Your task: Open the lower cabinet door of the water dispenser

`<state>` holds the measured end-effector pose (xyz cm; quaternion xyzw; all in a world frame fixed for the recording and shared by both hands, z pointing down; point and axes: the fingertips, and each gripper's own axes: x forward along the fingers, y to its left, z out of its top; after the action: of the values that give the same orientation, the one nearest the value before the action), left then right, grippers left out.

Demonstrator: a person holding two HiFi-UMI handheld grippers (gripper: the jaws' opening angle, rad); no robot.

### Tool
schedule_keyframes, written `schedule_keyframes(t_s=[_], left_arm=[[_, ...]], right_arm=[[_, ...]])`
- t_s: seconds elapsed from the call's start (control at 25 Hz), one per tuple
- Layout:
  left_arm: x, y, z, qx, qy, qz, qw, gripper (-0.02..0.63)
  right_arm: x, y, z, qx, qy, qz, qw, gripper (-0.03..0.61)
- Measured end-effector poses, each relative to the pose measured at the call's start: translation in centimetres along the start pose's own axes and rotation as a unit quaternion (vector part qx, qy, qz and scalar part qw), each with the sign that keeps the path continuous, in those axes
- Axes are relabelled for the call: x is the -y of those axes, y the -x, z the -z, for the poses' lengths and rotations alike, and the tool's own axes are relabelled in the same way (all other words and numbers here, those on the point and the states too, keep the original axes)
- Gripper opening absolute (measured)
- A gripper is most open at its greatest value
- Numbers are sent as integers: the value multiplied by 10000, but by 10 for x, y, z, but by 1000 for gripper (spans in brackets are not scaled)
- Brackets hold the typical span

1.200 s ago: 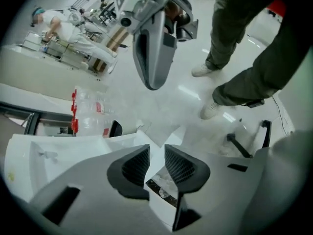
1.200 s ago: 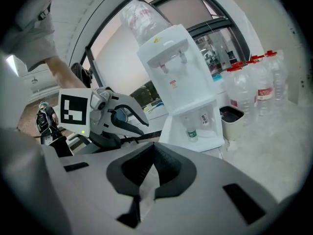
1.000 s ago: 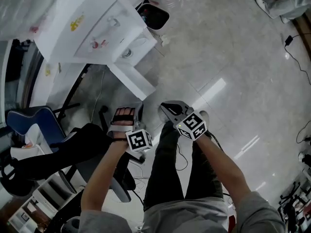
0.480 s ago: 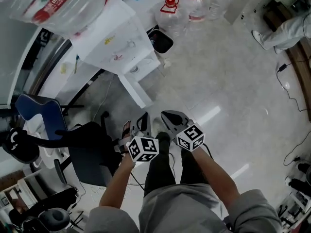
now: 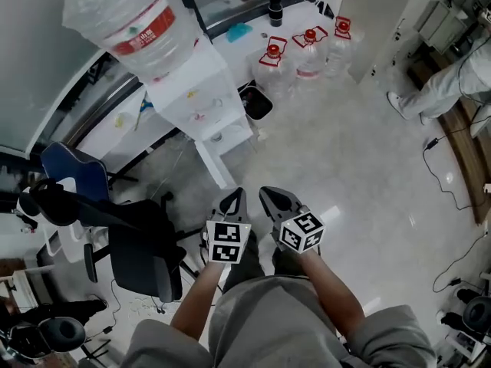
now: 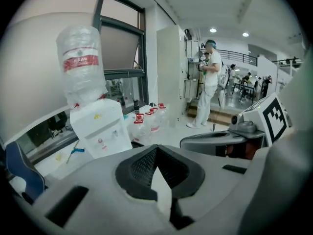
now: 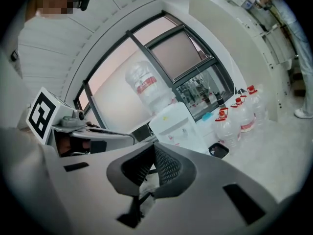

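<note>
1. My left gripper (image 6: 157,175) is fully shut. The pads are pressed together and there's nothing between them.
2. Same deal with the right gripper (image 7: 152,166): jaws closed, empty.
3. From the head view the two sit side by side in front of my legs. They're up in the air over the shiny floor (image 5: 368,182) and touching nothing.
4. The water dispenser (image 5: 201,102) is ahead and a bit to my left, well apart from both grippers. It's a white box with a big clear bottle (image 5: 134,21), red label on it, sitting upside down on top.
5. As for its lower cabinet door, honestly I can't tell if it's open or shut. From above I only get the top and a sliver of the front, and in both gripper views my own gripper bodies cover the bottom part.
6. Just beside the dispenser on its right there's a small black bin (image 5: 257,102). Past that is a row of three clear jugs (image 5: 309,56) with red caps.
7. On my left there's a blue chair (image 5: 73,176) and, closer to me, a black office chair (image 5: 142,248).
8. Way back in the left gripper view a person in white (image 6: 211,80) is standing by a tall cabinet.
</note>
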<state>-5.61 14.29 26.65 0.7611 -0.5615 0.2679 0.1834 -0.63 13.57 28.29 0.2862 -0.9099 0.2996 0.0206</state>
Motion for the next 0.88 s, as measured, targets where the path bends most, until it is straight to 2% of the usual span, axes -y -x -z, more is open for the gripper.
schedule_keyframes(t_s=[0.36, 0.64, 0.88], left_arm=[[29, 51, -55, 700, 700, -81, 9951, 8], [40, 59, -77, 983, 794, -182, 9918, 8], [45, 78, -80, 1030, 816, -232, 9911, 8]], right_arm=[[-52, 36, -72, 431, 656, -316, 9964, 9], [-55, 54, -88, 576, 790, -484, 9940, 9], [-66, 65, -91, 589, 760, -525, 9940, 9]])
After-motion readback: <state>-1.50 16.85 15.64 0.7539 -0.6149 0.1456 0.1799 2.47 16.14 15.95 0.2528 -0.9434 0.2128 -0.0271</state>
